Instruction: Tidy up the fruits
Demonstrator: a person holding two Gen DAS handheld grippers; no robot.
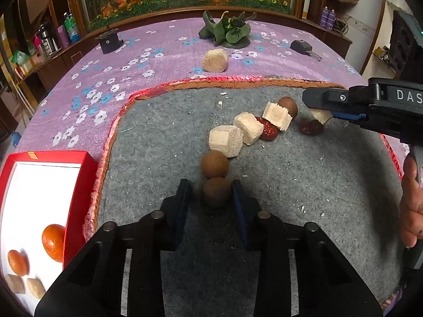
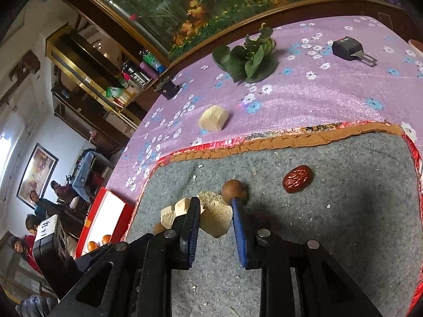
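Note:
On the grey felt mat (image 1: 304, 185) lie several pale fibrous blocks (image 1: 226, 141), two red dates (image 1: 268, 130) and brown round fruits (image 1: 214, 163). My left gripper (image 1: 211, 192) points down at the mat's near part, shut on one brown round fruit (image 1: 216, 191). From the right, my right gripper (image 1: 320, 113) reaches in above a date (image 1: 312, 128), shut on a pale block (image 1: 323, 116). In the right wrist view that block (image 2: 215, 219) sits between the right gripper's (image 2: 215, 202) fingers, with a brown fruit (image 2: 234, 189) just beyond and a date (image 2: 297, 179) to the right.
A red box (image 1: 87, 185) with a white inside stands left of the mat, holding two orange fruits (image 1: 53, 241) and small blocks (image 1: 35, 288). On the purple flowered cloth lie a pale block (image 1: 214, 60), a green leafy item (image 1: 227, 30), a black key (image 1: 301, 46) and a small black box (image 1: 108, 41).

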